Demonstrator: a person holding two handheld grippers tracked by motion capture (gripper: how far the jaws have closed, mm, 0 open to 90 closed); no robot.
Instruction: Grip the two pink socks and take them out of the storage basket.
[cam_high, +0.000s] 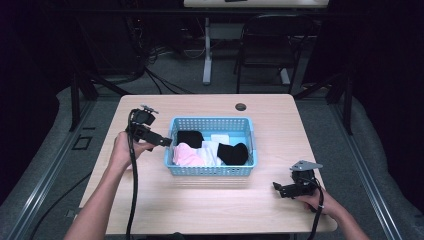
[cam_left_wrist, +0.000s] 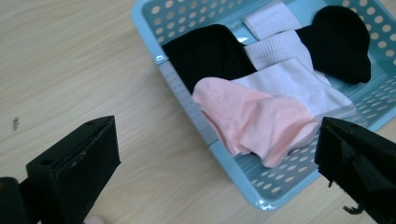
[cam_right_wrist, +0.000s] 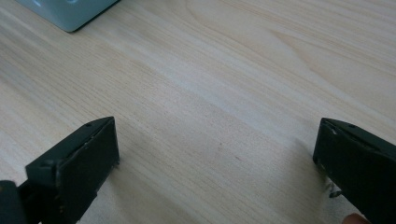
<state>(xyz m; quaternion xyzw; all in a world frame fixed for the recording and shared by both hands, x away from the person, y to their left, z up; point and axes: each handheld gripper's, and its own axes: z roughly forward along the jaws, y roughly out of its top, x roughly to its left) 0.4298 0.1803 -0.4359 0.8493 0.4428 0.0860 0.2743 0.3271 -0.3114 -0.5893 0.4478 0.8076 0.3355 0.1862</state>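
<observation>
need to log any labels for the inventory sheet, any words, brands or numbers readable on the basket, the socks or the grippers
None can be read.
blue basket: plain perforated plastic, no label or print.
pink sock, white socks and black socks: no logo or lettering visible.
left gripper and right gripper: black jaws, no markings to read.
table: bare wood grain, no sign.

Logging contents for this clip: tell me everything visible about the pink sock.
The pink sock is pale pink, soft knit cloth, lying crumpled and flattened in the blue basket. It sits at the basket's left end in the high view, overlapping a white sock and touching a black sock. Nothing grips it.
</observation>
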